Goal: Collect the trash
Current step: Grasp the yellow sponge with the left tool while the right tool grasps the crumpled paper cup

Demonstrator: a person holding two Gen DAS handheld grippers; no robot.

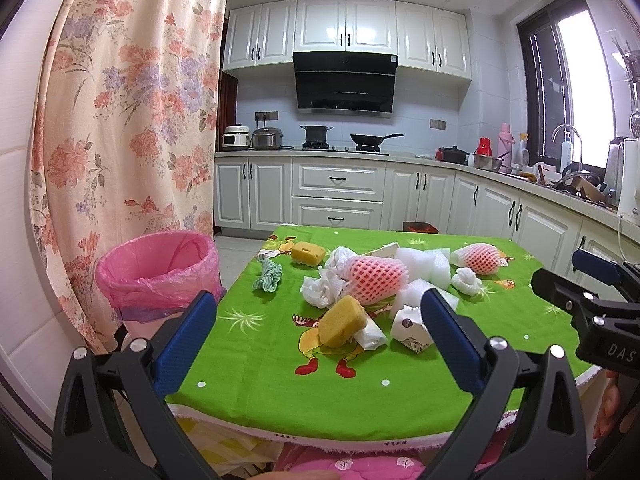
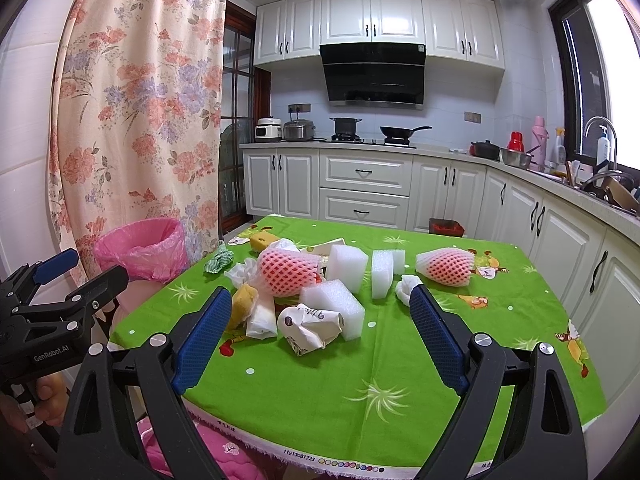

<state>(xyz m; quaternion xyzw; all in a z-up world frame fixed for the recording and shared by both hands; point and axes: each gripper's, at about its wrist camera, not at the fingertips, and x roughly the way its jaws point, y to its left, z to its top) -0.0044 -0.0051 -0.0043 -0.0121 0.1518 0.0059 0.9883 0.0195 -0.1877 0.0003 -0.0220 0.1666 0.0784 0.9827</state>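
Trash lies heaped on a green cloth-covered table [image 1: 280, 392] [image 2: 400, 380]: a yellow sponge [image 1: 342, 322] [image 2: 242, 304], a crumpled paper cup [image 1: 410, 328] [image 2: 310, 326], two pink foam fruit nets [image 1: 376, 280] [image 2: 286, 272], white foam blocks [image 2: 346, 262], tissues [image 1: 320, 290] and a green cord [image 1: 267, 276]. A bin lined with a pink bag [image 1: 160, 272] [image 2: 142, 254] stands left of the table. My left gripper [image 1: 320, 344] hangs open above the table's near edge, nothing between its fingers. My right gripper [image 2: 320, 340] is open too, short of the cup.
A floral curtain [image 1: 132, 120] hangs behind the bin. White kitchen cabinets [image 1: 336, 196] and a counter with pots run along the back and right. A second yellow sponge [image 1: 307, 253] lies at the far left of the table. Pink clothing [image 1: 352, 466] shows below the near edge.
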